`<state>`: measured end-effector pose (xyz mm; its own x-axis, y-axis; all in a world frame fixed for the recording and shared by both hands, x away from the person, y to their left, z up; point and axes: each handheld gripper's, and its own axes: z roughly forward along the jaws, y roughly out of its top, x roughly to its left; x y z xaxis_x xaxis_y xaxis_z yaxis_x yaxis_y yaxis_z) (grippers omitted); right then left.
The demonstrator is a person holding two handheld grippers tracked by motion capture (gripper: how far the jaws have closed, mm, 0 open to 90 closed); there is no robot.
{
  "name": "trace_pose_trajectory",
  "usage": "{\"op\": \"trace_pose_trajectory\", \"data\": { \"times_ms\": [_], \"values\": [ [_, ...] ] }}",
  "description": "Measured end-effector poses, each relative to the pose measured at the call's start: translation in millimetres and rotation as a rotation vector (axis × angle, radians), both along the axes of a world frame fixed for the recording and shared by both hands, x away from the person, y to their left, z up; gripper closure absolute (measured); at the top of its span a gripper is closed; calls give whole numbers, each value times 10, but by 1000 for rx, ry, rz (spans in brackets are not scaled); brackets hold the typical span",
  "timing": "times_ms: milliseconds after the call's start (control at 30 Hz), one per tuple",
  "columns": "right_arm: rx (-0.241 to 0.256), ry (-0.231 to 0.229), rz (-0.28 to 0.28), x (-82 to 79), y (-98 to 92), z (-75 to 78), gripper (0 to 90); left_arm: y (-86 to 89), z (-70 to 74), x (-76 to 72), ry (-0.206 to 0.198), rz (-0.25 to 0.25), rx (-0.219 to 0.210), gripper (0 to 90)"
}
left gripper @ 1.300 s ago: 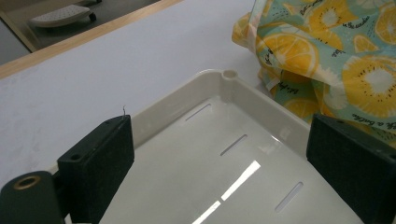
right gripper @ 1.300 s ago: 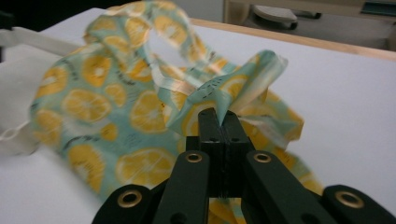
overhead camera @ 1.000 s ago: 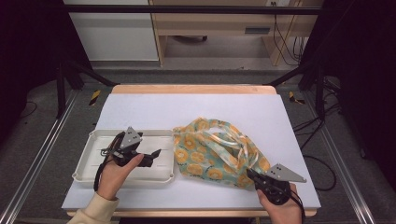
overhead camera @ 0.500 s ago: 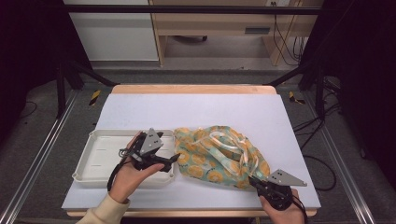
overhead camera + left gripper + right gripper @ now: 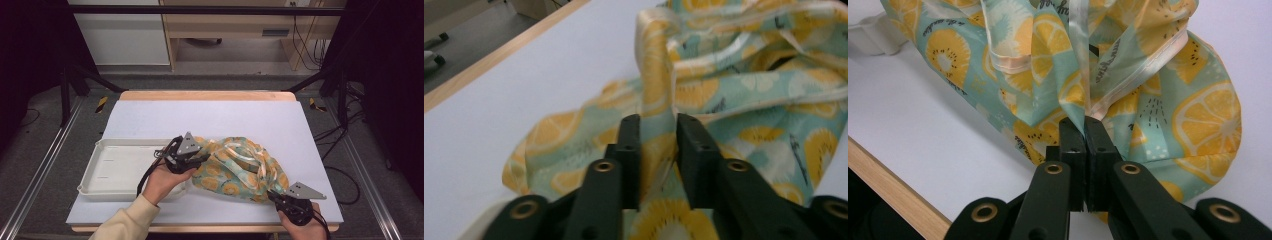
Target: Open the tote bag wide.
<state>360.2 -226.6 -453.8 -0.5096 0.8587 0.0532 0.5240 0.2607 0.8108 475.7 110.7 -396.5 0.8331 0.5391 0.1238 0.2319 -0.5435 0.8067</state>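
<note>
A big table (image 5: 150, 120) with a pale top sits in the middle of the high view. A white tray (image 5: 112, 167) lies on it at the lower left of the frame. The tray looks bare inside, but a hand and a gripper cover its right end, so that part is hidden.

Just right of the tray, in the lower middle of the frame, lies a bunched-up cloth (image 5: 240, 167). It is green-blue with yellow lemon slices and a shiny cream edge. Its left edge is right beside the tray's right end; I cannot tell if it lies over the rim.

The left gripper (image 5: 200, 159) is at the left edge of the cloth, above the tray's right end, held by a hand (image 5: 162, 181) in a cream sleeve. In the left gripper view its jaws are a little apart, one on each side of a fold of cloth, with a gap you can see.

The right gripper (image 5: 272, 196) is at the lower right of the frame, at the cloth's bottom right corner. In the right gripper view its jaws are pressed together, pinching a thin bit of the cloth's edge.

Half a second ago the left gripper was more to the left, over the tray. Now it is at the cloth. The right gripper is in the same spot, and the cloth has hardly moved
</note>
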Motion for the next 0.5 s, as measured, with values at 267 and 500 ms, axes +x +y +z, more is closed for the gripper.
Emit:
{"op": "trace_pose_trajectory", "data": {
  "times_ms": [267, 500],
  "values": [
    [1, -13, -23, 1, -5, 18, 773, 217, -213, -477, -35, -38, 16, 856],
    [-62, -74, 6, 4, 95, 161, 348, 272, -256, -552, -43, -25, 25, 871]
  ]
}}
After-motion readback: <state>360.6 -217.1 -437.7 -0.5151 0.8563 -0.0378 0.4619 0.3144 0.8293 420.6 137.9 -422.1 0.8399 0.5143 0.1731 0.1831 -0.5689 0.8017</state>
